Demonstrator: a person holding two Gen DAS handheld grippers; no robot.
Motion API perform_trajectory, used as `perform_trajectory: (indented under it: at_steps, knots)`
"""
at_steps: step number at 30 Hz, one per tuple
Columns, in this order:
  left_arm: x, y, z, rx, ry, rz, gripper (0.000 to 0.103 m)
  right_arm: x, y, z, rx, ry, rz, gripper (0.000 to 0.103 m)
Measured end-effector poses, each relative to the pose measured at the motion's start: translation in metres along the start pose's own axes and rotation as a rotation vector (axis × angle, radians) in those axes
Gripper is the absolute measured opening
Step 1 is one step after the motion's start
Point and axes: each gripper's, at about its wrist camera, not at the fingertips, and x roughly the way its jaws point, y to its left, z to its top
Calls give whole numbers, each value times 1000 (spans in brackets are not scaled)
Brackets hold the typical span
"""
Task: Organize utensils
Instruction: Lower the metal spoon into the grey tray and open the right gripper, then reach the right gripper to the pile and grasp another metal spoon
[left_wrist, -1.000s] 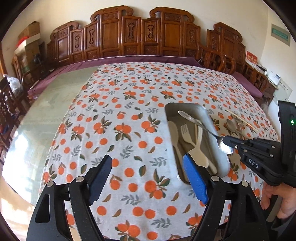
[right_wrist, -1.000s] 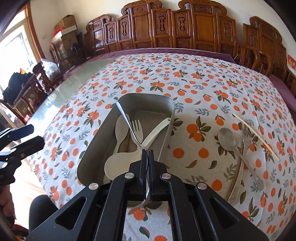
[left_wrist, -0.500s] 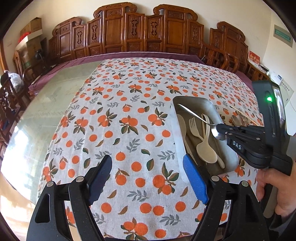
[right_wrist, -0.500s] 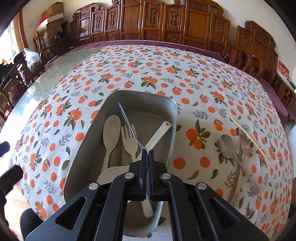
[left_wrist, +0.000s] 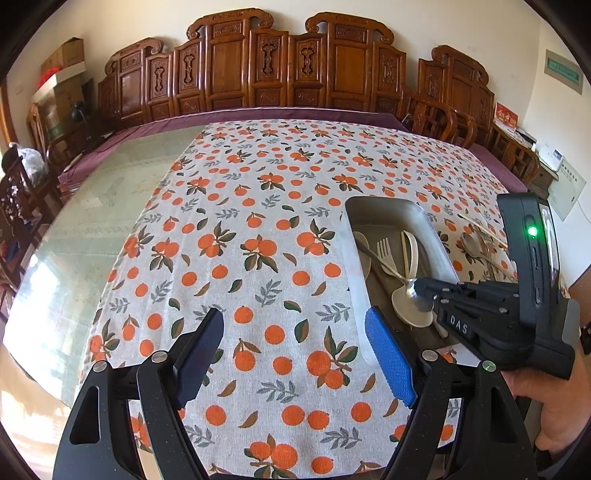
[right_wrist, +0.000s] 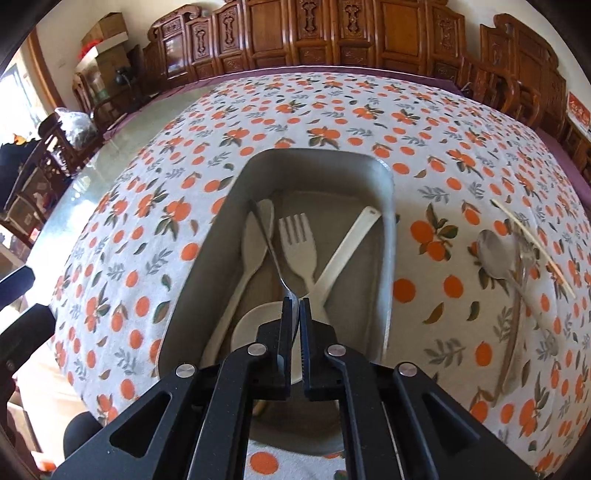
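Observation:
A grey metal tray (right_wrist: 388, 206) sits on the orange-print tablecloth and holds a cream fork (right_wrist: 299, 243), a cream spoon (right_wrist: 251, 247) and a white ladle-like spoon (right_wrist: 347, 251). My right gripper (right_wrist: 294, 306) is shut on the bowl end of a metal spoon (right_wrist: 267, 240), whose handle slants down into the tray; it also shows in the left wrist view (left_wrist: 384, 260). My left gripper (left_wrist: 295, 339) is open and empty over the cloth, left of the tray (left_wrist: 347, 251).
To the right of the tray lie a metal spoon (right_wrist: 498, 254), a metal fork (right_wrist: 517, 325) and a wooden chopstick (right_wrist: 532, 247). Bare glass tabletop (left_wrist: 81, 229) lies left of the cloth. Carved wooden chairs (left_wrist: 280, 70) line the far side.
My right gripper has lowered the metal spoon into the tray, handle tip now down among the cream utensils. The left gripper has drifted slightly and stays open.

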Motion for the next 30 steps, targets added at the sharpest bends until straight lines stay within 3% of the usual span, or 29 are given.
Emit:
perform_trajectory:
  at_steps: [8,15,20,26,30]
  knots:
    - [-1,-5,0,10,-6,2,76,-19,2,-3,-51,-48,99,14]
    - [-10,-18,1,32,-34,2,76,-53,-23,-2,-95,-138,132,17]
    - [-17,-39,3,58,-66,-2,76,-73,-54,-5,-119,-186,114,17]
    - [-13,-60,2,91,-71,-2,76,-83,-102,-15,-139,-214,32,17]
    - [-9,-76,3,103,-64,-25,76,-87,-142,-20,-111,-223,-4,25]
